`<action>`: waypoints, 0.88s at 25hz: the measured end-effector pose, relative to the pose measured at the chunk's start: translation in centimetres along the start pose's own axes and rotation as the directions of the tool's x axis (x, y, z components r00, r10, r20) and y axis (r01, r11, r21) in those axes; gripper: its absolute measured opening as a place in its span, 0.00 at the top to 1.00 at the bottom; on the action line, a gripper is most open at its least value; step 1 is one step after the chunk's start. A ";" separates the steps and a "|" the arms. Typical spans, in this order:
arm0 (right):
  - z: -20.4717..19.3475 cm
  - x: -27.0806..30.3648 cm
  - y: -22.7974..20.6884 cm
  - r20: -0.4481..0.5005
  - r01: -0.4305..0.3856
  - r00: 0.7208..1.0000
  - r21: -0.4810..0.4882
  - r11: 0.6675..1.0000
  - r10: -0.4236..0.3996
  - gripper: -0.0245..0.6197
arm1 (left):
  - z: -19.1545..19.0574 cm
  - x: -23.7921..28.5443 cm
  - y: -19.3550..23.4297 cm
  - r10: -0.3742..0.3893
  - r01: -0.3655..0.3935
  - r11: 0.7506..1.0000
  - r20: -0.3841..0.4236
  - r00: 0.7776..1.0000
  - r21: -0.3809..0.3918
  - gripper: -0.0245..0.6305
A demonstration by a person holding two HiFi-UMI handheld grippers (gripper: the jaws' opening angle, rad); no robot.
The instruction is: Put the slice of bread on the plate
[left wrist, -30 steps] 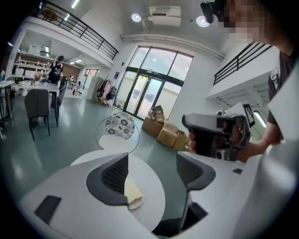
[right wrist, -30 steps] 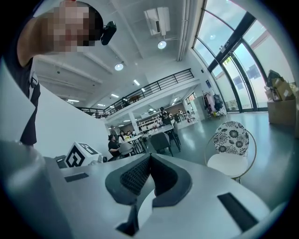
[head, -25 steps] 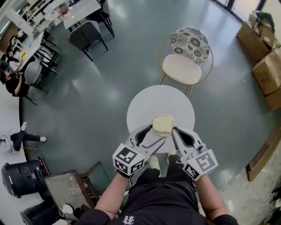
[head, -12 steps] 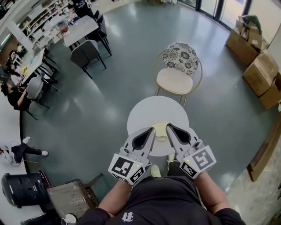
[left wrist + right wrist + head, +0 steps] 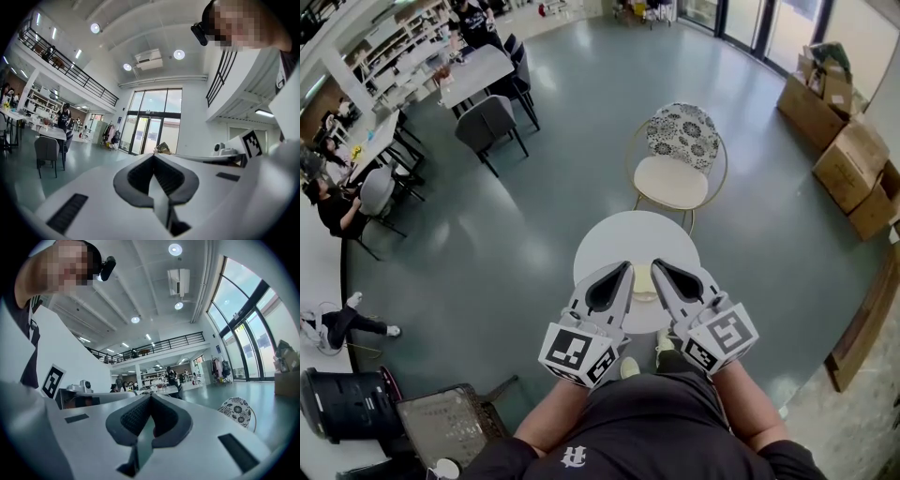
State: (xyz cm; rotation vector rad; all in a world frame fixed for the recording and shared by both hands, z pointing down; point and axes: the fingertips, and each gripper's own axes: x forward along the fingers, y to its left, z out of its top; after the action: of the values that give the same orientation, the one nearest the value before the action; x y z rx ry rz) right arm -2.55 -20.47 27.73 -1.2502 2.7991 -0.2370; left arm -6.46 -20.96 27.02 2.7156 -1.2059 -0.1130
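Observation:
In the head view a pale yellow slice of bread (image 5: 644, 279) lies on the small round white table (image 5: 628, 236), half hidden between my two grippers. I cannot make out a plate under it. My left gripper (image 5: 626, 267) hovers above the table, just left of the bread, jaws shut and empty. My right gripper (image 5: 656, 264) hangs just right of the bread, also shut and empty. Both gripper views look level across the hall: the left gripper (image 5: 153, 157) and right gripper (image 5: 150, 397) each show pads pressed together with nothing between them.
A gold-framed chair (image 5: 679, 156) with a patterned backrest stands just beyond the table. Cardboard boxes (image 5: 848, 155) are stacked at the right. Dining tables and grey chairs (image 5: 487, 94) with seated people fill the far left. A black appliance (image 5: 347, 405) sits at lower left.
Both grippers have lifted off the table and away from the bread, which stays lying there. The left jaws, open a second ago, have closed empty.

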 end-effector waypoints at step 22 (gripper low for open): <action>0.3 1.4 -0.2 -0.012 0.006 1.000 -0.020 1.000 -0.007 0.96 | 0.3 0.5 0.5 0.001 -0.001 1.000 0.006 1.000 0.025 0.95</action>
State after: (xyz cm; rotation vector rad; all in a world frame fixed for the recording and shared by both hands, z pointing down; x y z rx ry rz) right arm -3.31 -21.68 27.52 -1.2665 2.8150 -0.2179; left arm -6.55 -21.73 26.85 2.7377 -1.2187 -0.1069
